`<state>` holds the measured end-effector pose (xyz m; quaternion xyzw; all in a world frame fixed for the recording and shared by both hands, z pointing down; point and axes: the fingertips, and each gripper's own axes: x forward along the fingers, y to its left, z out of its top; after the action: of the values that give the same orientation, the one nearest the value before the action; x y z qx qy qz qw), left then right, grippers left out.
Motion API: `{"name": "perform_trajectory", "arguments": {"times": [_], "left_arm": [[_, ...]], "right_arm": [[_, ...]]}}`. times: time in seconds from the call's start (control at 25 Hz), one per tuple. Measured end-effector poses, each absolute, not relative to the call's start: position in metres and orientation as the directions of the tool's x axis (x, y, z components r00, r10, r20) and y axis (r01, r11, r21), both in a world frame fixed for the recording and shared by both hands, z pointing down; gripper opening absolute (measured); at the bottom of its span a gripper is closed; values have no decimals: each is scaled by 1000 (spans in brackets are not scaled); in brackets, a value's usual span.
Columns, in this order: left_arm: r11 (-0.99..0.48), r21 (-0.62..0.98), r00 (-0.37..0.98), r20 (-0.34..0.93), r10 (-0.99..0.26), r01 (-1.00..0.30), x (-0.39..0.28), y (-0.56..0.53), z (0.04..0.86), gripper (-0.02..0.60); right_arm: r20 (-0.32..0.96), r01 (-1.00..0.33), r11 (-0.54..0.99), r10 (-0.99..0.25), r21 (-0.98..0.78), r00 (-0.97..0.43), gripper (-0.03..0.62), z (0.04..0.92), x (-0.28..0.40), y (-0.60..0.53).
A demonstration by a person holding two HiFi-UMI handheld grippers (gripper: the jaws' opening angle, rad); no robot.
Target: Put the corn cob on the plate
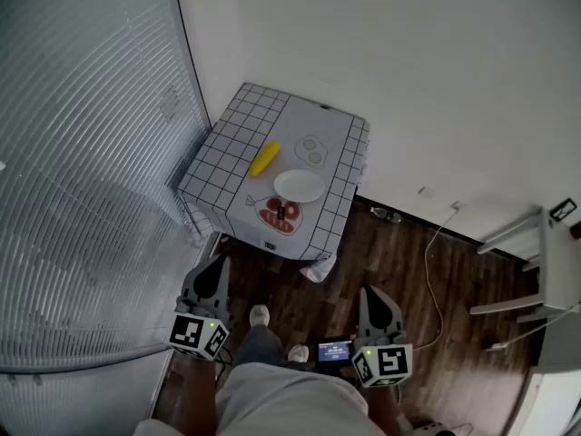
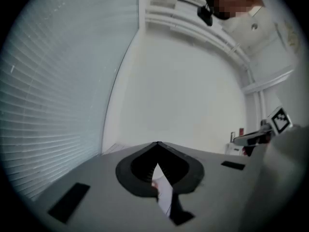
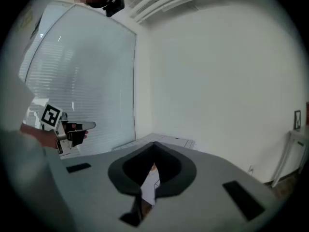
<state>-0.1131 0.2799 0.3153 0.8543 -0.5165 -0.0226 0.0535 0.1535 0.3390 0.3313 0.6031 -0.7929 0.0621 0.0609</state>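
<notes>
A yellow corn cob [image 1: 264, 159] lies on the small table with a grid-pattern cloth [image 1: 227, 143], just left of an empty white plate [image 1: 299, 185]. Both grippers hang well short of the table, over the wooden floor. My left gripper [image 1: 216, 265] is shut with nothing in it; in the left gripper view its jaws [image 2: 157, 144] meet in a point. My right gripper [image 1: 372, 292] is also shut and empty, its jaws [image 3: 154, 143] closed against the white wall. The right gripper view shows the tabletop's far corner [image 3: 171, 140] beyond the jaws, with corn and plate hidden.
The cloth carries printed pictures of eggs [image 1: 311, 150] and a steak [image 1: 280, 215]. Window blinds [image 1: 82, 153] fill the left side and a white wall [image 1: 408, 80] stands behind the table. A cable [image 1: 434, 271] and a bottle [image 1: 386, 213] lie on the floor; a white rack [image 1: 531, 271] stands at the right.
</notes>
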Motion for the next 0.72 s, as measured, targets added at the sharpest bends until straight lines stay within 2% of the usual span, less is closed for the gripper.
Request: {"name": "perform_trajectory", "arguments": {"times": [0.12,0.36,0.72], "left_arm": [[-517,161,516,-52,-855,-841,-114,307,291,8],[-560,69,560,-21,-828,-826,-123,336,284,8],[-549,90,552,15,-834,-831,-154,344,293,8]], "right_arm": [[173,-964,265,-948,-35,-266,6,324,143,357],[166,-962,270,-947,-42,-274,6,315,110,372],[147,-964,256,-953,-65,-263,6,308,76,379]]}}
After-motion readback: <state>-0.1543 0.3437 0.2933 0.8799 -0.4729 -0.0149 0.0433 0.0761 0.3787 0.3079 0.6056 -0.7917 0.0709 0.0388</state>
